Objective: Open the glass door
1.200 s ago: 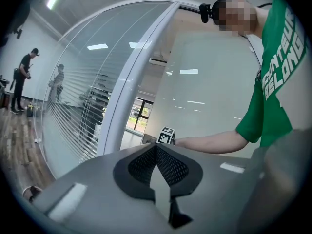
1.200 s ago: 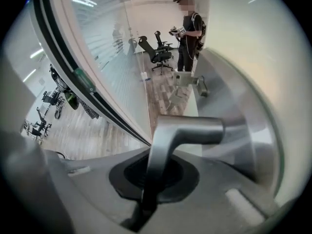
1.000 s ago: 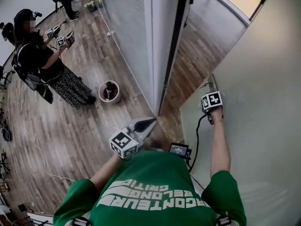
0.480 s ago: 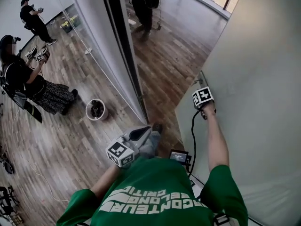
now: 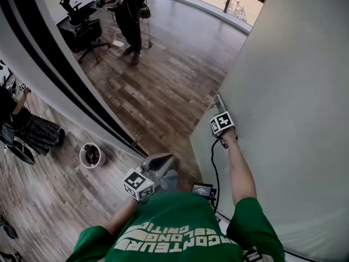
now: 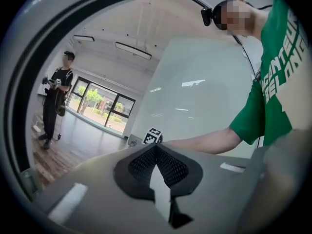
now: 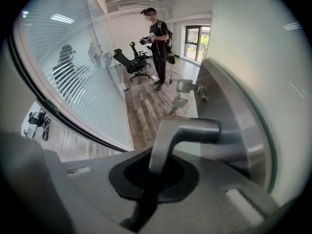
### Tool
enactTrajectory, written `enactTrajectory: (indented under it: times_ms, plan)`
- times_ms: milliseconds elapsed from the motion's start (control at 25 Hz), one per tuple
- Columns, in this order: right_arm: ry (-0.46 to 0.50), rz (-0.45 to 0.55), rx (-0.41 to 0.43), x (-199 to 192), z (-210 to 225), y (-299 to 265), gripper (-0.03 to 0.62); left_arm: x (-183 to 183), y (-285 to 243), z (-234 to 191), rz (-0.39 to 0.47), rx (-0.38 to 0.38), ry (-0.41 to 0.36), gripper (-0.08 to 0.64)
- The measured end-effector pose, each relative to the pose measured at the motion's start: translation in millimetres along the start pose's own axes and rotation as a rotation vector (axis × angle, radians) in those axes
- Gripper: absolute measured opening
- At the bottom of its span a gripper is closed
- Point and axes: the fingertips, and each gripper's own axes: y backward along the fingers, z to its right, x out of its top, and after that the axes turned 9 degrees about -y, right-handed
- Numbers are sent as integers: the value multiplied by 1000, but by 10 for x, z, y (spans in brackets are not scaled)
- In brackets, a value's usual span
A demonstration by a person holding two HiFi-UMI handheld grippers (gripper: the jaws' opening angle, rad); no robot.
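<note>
You hold two grippers: left gripper, right gripper. One handle sits between the right fingers; beyond, one bucket, one chair, two bystanders.

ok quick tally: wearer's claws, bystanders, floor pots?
Wearer's claws: 2, left claw shut empty, right claw clamping the door handle
Bystanders: 2, one in black, one at left edge
Floor pots: 1
Total: 5
</note>
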Motion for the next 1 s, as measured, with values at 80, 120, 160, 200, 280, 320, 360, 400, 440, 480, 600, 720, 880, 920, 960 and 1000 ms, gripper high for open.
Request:
enactTrajectory:
  times_ms: [80,120,160,200,280,320,360,400,440,480,600,720,880,920,960,1000]
  plan:
    - [-20,2,-8,-5,160,21,-6,5,-155,-55,-2,-19,10,17]
    - [-31,2,-13,-3,248,45,-6,16,-238,-81,-5,-29,16,17]
    - [-41,3,-19,-1,335,72,-6,32,-320,-101,-7,-40,22,17]
    - [-49,4,-27,1,418,97,-6,51,-396,-117,-10,-52,27,17]
    - [-61,3,-46,2,576,118,-6,74,-535,-153,-15,-71,32,17]
    - [-66,2,-53,1,654,116,-6,74,-604,-178,-16,-77,33,17]
    - [-73,2,-58,-3,733,109,-6,66,-673,-205,-18,-82,35,17]
    - [-81,4,-61,-9,810,102,-6,56,-740,-231,-18,-86,38,17]
    - [-89,6,-64,-21,886,101,-6,48,-804,-252,-18,-90,41,17]
    - [-98,7,-67,-35,959,107,-6,46,-864,-269,-19,-94,43,18]
    - [-129,11,-71,-78,1169,150,-6,67,-1036,-301,-22,-108,44,17]
    - [-156,19,-74,-104,1388,179,-6,85,-1200,-331,-23,-115,44,17]
    - [-183,24,-90,-112,1652,240,-6,133,-1371,-387,-22,-121,51,17]
    - [-190,25,-94,-125,1714,253,-6,132,-1405,-400,-21,-122,54,17]
    - [-198,27,-98,-141,1778,264,-6,124,-1440,-411,-22,-123,56,18]
    - [-207,28,-102,-155,1845,271,-6,115,-1479,-420,-23,-126,57,17]
